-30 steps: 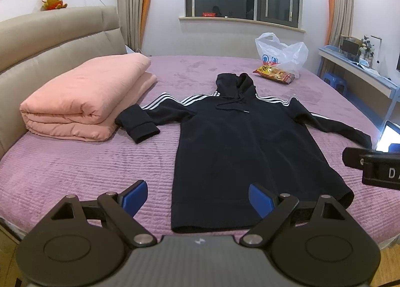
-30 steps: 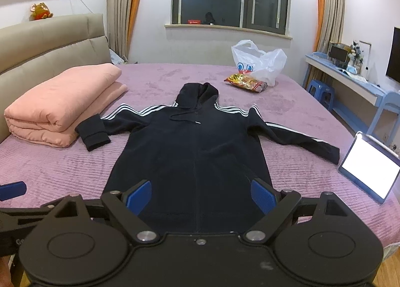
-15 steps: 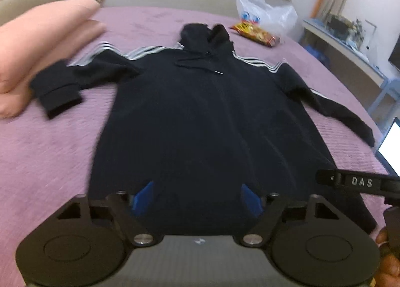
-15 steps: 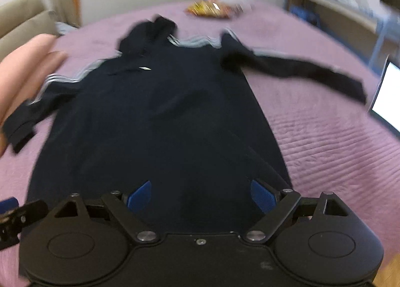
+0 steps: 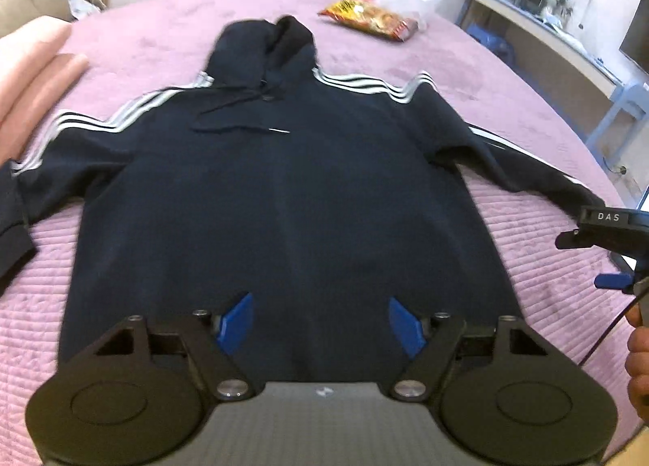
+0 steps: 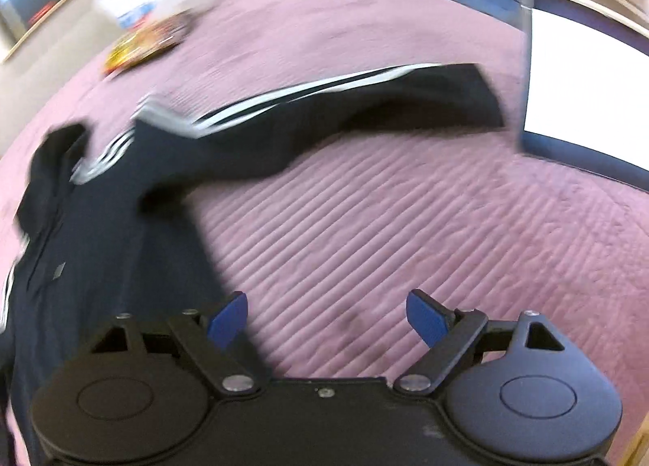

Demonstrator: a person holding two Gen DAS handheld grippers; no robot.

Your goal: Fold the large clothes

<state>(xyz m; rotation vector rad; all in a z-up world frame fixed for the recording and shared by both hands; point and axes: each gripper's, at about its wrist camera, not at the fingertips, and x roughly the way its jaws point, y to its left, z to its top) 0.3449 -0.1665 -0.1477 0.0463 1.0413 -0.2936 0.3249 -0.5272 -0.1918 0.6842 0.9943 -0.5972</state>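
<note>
The hoodie (image 5: 280, 190) is lying face up and spread flat on the bed (image 5: 539, 263), hood toward the far edge and both sleeves stretched out sideways. Compared with a second ago, when the whole room was being seen from the foot of the bed, both cameras are now being carried low and close over the cloth. The left gripper (image 5: 320, 320) is being held over the lower middle of the body, above the hem, with its jaws spread wide and nothing between them. The right gripper (image 6: 324, 316) is being swung away from the centre line it was facing half a second ago: it is now being pointed at the right sleeve (image 6: 349, 100), and its view is heavily blurred by the motion. Its jaws are likewise being kept wide apart and empty, over bare bedspread just beside the hoodie's right edge.

No fold is yet being made; the garment is lying undisturbed. The change is being read as the close of the approach and the start of the first grasp, most likely on the right sleeve or side, to be brought in over the body. The tablet (image 6: 584, 92), lying just beside the cuff, is being judged the nearest thing to be avoided.
</note>
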